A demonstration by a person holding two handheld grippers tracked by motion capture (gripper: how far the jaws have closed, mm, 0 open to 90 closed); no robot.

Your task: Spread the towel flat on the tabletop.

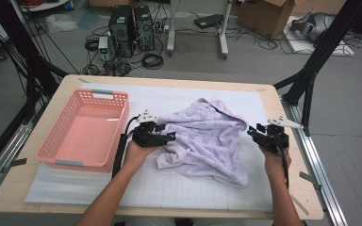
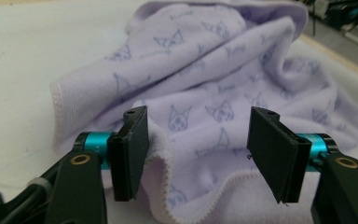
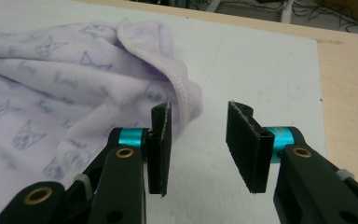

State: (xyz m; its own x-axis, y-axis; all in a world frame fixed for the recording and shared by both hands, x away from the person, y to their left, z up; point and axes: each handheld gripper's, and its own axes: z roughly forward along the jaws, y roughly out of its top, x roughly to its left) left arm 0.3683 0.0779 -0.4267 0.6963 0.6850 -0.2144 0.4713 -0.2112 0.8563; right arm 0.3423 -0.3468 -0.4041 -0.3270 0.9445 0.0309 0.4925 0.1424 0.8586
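A crumpled lilac towel [image 1: 207, 136] with a printed cat-face pattern lies in the middle of the white mat [image 1: 169, 188]. My left gripper [image 1: 169, 136] is at the towel's left edge. In the left gripper view its jaws [image 2: 198, 140] stand open with a hemmed fold of the towel [image 2: 205, 70] between them, brushing one pad without being pinched. My right gripper [image 1: 254, 132] is just off the towel's right edge. Seen in the right gripper view [image 3: 198, 140], it stands open over bare mat, the towel's hem [image 3: 51, 70] lying beside one jaw.
An empty pink plastic basket [image 1: 75, 162] stands on the left part of the table. The wooden table edge [image 1: 292, 183] runs close along the right of my right hand. Cables, computer cases and boxes sit on the floor beyond the table.
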